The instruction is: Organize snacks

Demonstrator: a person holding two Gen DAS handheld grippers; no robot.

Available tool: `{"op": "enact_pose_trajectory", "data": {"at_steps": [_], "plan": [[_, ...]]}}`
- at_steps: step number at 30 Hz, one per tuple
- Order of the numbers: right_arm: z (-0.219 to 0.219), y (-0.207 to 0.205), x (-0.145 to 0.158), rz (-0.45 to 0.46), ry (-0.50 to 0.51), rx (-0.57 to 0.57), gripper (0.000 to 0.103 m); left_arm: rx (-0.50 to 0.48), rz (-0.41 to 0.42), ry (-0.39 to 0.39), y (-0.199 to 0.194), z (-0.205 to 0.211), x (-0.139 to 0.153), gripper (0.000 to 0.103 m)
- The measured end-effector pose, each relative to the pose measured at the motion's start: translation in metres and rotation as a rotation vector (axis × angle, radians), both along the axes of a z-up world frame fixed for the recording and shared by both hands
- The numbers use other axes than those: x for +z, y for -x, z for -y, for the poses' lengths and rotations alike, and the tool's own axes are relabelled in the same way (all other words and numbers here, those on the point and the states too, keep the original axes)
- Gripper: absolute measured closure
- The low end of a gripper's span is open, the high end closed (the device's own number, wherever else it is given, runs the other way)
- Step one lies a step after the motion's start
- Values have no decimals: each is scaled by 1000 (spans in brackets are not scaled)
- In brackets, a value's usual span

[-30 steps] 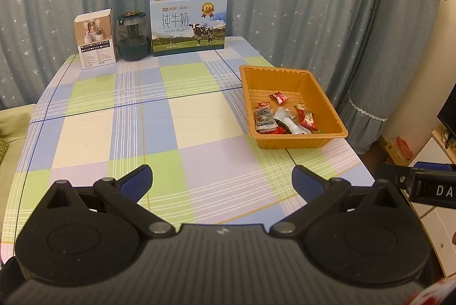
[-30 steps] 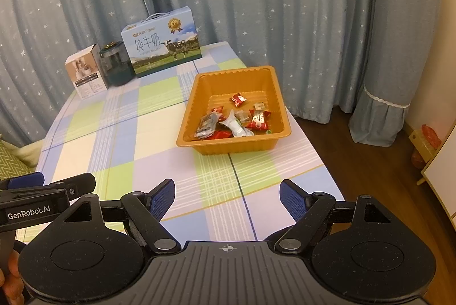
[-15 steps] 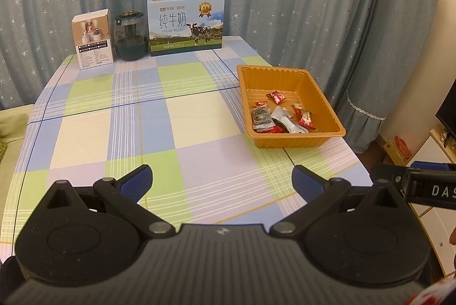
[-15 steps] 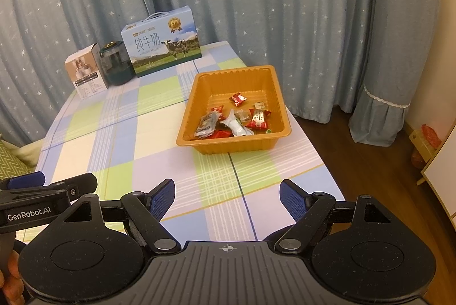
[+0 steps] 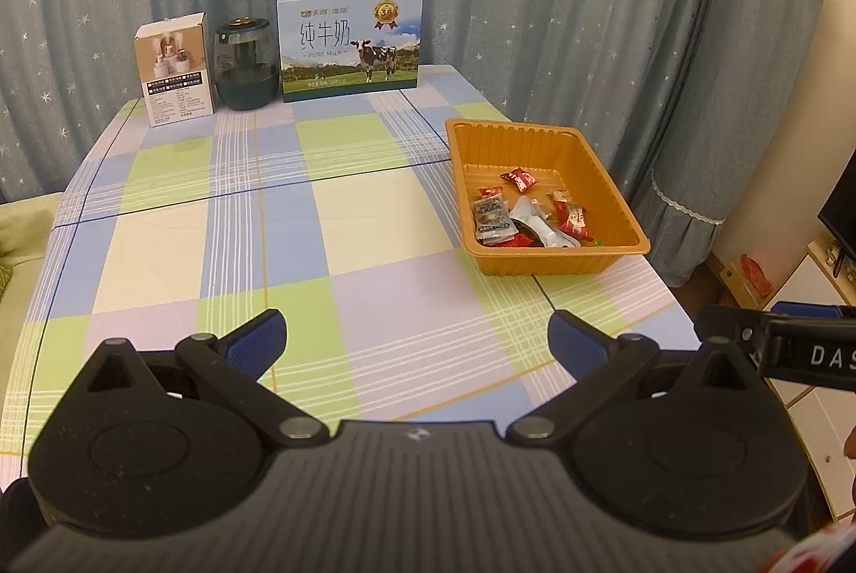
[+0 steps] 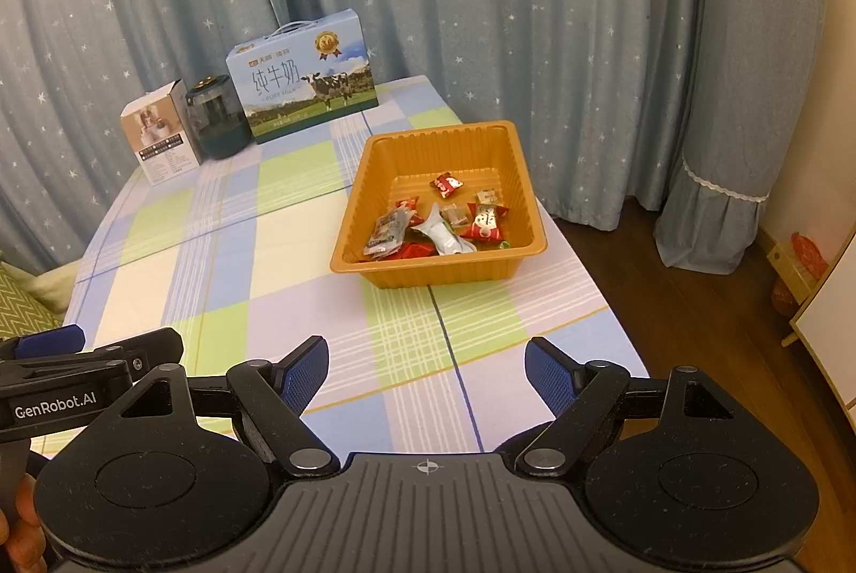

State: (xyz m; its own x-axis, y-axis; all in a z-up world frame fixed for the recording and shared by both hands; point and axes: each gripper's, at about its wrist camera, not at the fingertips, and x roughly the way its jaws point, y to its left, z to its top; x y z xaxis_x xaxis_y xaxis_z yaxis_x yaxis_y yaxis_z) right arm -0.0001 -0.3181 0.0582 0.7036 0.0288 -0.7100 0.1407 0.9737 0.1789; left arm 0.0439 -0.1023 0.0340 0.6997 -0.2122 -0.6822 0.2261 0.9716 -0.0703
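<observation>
The fingers [image 5: 255,338] of the left gripper [image 5: 416,337] stand released and spread wide with only bare cloth between them; the fingers [image 6: 304,375] of the right gripper [image 6: 426,372] are likewise released and carry nothing. Both grippers hang above the near edge of the worktop [image 5: 224,220], pointing down and forward, well apart from any object. The snacks [image 6: 444,222], a loose heap of small wrapped pieces, lie in the near half of the orange tray [image 6: 374,166], which sits on the right side of the worktop close to its right edge. At the far edge stand a milk carton [image 5: 349,38], a dark jar [image 5: 246,65] and a small white box [image 5: 174,67], none of which appears to need moving. No snack lies outside the tray, so the collecting appears largely done. If a further pick is required, approach with the right gripper, which is nearer the tray. Lower the fingers over a single wrapper at the top of the heap. Close on the wrapper body rather than a crimped end, which may slip. Keep clear of the ribbed tray wall so the light tray does not slide toward the worktop edge.
</observation>
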Motion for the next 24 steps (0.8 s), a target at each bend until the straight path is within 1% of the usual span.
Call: {"op": "enact_pose_trajectory", "data": {"at_steps": [24], "plan": [[0, 1, -1, -1, -1, -3, 23, -4, 1, -1, 1, 1, -1, 0]]}}
